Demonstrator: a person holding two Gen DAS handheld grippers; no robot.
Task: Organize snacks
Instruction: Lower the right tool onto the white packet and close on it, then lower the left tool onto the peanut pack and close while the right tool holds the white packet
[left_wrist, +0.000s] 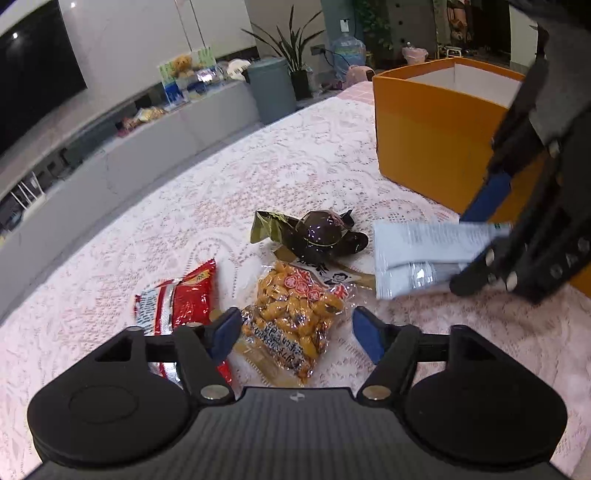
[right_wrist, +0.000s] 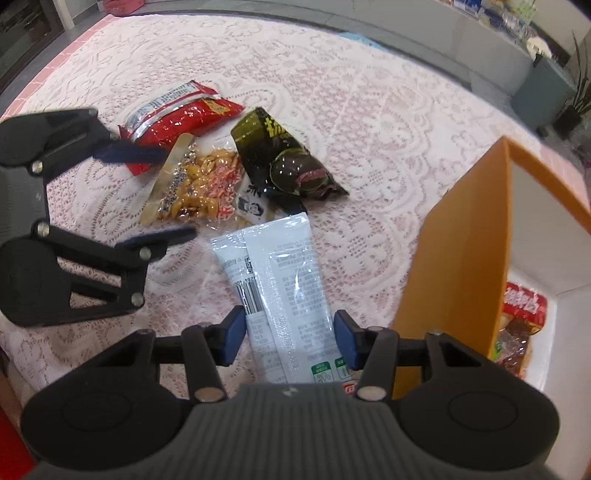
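Observation:
Several snack packs lie on the lace tablecloth (left_wrist: 295, 155): a red packet (left_wrist: 177, 302), a clear bag of orange nuts (left_wrist: 295, 314), a dark green wrapped snack (left_wrist: 317, 232). My left gripper (left_wrist: 291, 334) is open, its fingers on either side of the nut bag's near end. My right gripper (right_wrist: 290, 339) is shut on a white packet (right_wrist: 284, 273), which also shows in the left wrist view (left_wrist: 424, 254). The orange box (left_wrist: 436, 136) stands to the right with snacks inside (right_wrist: 517, 321).
A TV, a low grey cabinet with small items (left_wrist: 177, 110), a bin (left_wrist: 269, 85), a plant and a water bottle stand beyond the table's far edge. The box wall (right_wrist: 454, 251) is close to my right gripper.

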